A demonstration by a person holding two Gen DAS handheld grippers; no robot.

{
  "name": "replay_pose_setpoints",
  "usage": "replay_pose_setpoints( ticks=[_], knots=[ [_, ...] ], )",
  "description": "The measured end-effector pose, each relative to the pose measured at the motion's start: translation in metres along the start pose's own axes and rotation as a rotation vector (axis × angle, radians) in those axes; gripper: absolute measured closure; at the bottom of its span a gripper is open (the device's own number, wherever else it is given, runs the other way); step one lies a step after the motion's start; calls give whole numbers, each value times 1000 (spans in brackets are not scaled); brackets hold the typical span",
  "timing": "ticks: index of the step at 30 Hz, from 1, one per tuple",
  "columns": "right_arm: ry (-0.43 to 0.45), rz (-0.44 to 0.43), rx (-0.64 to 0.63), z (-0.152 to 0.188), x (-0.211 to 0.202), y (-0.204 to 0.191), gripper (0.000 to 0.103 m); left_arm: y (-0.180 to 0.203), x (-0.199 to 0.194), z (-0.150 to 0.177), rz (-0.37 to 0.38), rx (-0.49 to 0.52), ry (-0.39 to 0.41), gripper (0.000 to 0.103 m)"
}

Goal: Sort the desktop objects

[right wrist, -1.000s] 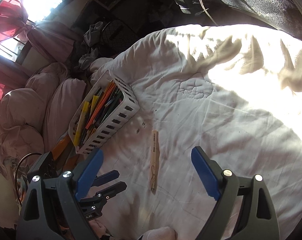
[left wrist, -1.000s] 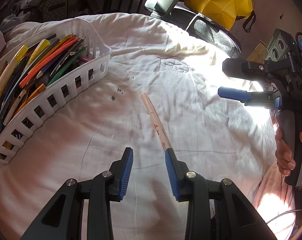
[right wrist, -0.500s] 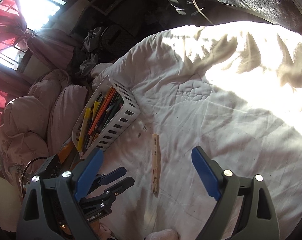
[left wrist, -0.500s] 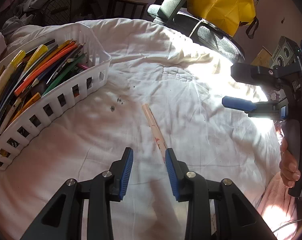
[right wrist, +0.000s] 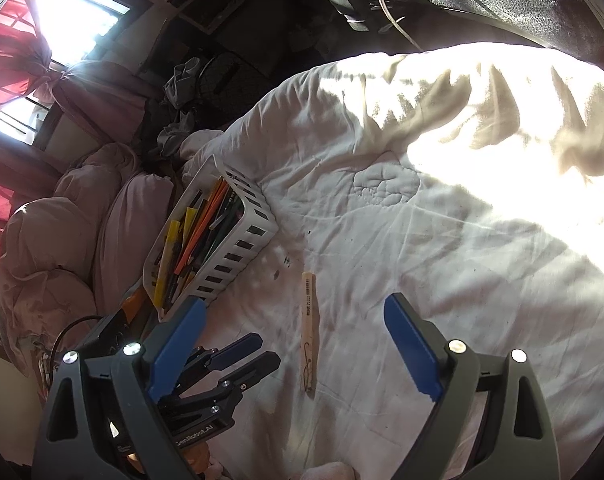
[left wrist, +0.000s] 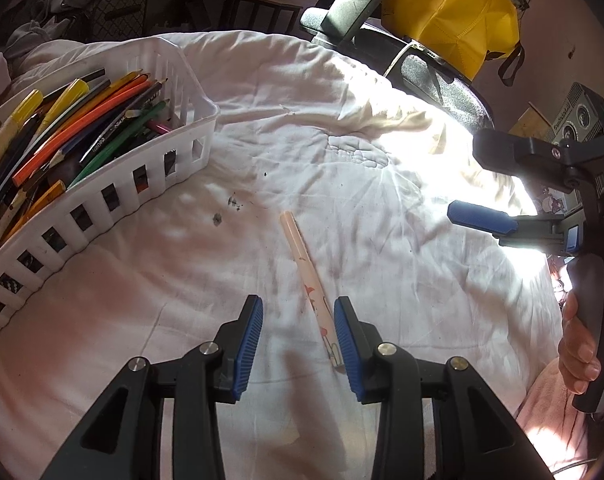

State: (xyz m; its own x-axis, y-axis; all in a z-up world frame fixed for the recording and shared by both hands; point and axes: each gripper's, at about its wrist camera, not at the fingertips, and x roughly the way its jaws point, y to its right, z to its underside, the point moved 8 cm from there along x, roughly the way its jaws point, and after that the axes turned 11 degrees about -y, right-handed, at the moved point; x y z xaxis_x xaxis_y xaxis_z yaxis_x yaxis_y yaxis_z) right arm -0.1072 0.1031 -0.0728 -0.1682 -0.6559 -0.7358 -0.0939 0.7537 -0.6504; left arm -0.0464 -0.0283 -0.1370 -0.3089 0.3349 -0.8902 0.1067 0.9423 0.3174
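Observation:
A pale pink pen (left wrist: pixel 308 280) lies on the white quilt (left wrist: pixel 382 240), right of a white slotted basket (left wrist: pixel 189 80) full of coloured pencils and markers. My left gripper (left wrist: pixel 297 332) hovers over the pen's near end. Its jaws are opening and that end lies between the pads, close to the right one, with no pad pressing on it. My right gripper (left wrist: pixel 462 180) hangs at the right, wide open and empty. The right wrist view has the pen (right wrist: pixel 309 320) on the cloth ahead of my right gripper (right wrist: pixel 293 328), the left gripper (right wrist: pixel 261 350) beside it and the basket (right wrist: pixel 257 216) beyond.
A hand (left wrist: pixel 578 344) grips the right gripper's handle. An office chair (left wrist: pixel 442 76) with a yellow bag (left wrist: pixel 450 20) stands behind the quilt. Pink pillows (right wrist: pixel 61 240) pile up past the basket under a window with red curtains (right wrist: pixel 9 60). Small dark stains (left wrist: pixel 233 202) mark the cloth.
The left gripper's jaws have spread wider, and the pen's near end now lies between the pads instead of at the right fingertip. The right gripper has kept still.

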Motion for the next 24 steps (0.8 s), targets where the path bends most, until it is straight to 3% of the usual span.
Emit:
replay_pose_setpoints(
  ticks=[1,4,9,13,18,24],
  knots=[
    [-3,3,0,1,1,0,11,-1,-2,-1,2,-10,8,53],
    [-6,11,-5,2,2,0,11,2,-17,-6,24,-13,55,52],
    [3,34,-14,2,1,0,11,17,-43,-14,-10,56,148,50],
    [38,52,-9,-1,-6,3,11,37,-76,-20,28,106,263,45],
    [66,12,29,-7,-15,8,11,59,-114,-24,27,172,398,37],
    [62,-23,51,-10,-14,10,11,84,-140,-21,0,260,493,27]
  ],
)
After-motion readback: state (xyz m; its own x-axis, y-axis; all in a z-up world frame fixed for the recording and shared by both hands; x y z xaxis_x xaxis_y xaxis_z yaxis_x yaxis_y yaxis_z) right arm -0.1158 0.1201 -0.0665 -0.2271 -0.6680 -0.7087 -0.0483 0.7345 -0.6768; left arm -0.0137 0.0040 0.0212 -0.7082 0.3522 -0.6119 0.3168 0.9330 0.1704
